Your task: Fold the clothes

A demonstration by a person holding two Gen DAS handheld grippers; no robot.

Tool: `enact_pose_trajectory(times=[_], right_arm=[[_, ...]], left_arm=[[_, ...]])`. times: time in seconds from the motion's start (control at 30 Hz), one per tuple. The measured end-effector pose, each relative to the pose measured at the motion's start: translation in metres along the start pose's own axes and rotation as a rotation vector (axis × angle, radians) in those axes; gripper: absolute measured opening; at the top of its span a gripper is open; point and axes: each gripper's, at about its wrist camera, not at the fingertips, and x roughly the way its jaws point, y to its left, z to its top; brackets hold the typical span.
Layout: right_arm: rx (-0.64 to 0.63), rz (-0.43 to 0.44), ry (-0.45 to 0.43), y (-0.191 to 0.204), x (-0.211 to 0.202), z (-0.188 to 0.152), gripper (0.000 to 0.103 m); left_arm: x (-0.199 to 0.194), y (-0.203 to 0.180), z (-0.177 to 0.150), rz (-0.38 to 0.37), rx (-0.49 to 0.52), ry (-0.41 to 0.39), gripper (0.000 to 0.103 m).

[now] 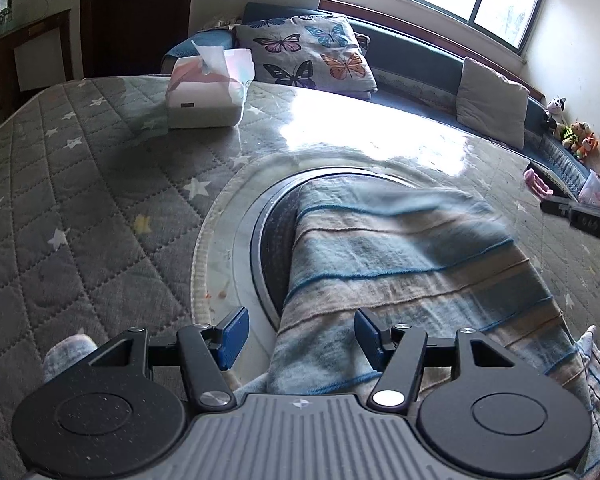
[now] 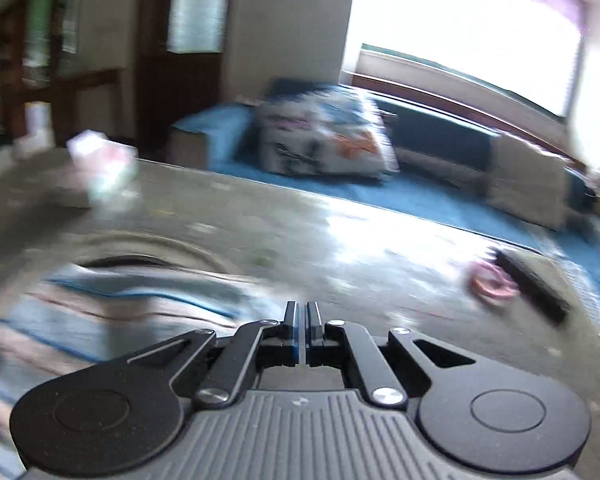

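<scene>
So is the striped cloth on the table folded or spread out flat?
Folded, at least once. The striped cloth shows a doubled, rounded far edge and lies as a narrow band across the round insert in the table. Further folds: cannot tell.

We are finding no readable text, brand or number anywhere. The dark label on the tissue box [image 1: 206, 98] is showing only an illegible smudge, and the right wrist view is blurring everything.

quilted table [image 1: 80, 200], striped cloth [image 1: 400, 260], tissues [image 1: 208, 96]
</scene>
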Motion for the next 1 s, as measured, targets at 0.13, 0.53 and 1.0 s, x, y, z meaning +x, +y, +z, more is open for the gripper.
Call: enact_pose_trajectory(times=[0.13,0.53,1.0], right_arm=[[0.057,-0.043,0.08,-0.016,0.016,-0.011,0.003],[-0.071,0.17,0.059,0.03,0.0,-0.03,0.017],[-0.014,0.381,-0.031,0.038,-0.043,-0.014,0.031]], left_arm=[[0.009,-0.003,0.008,0.013,0.019,0.001,0.062],[0.016,-0.006,0.016,-0.123,-0.035,-0.021,0.007],[-0.013,-0.081,-0.043,-0.366,0.246,0.023,0.018]])
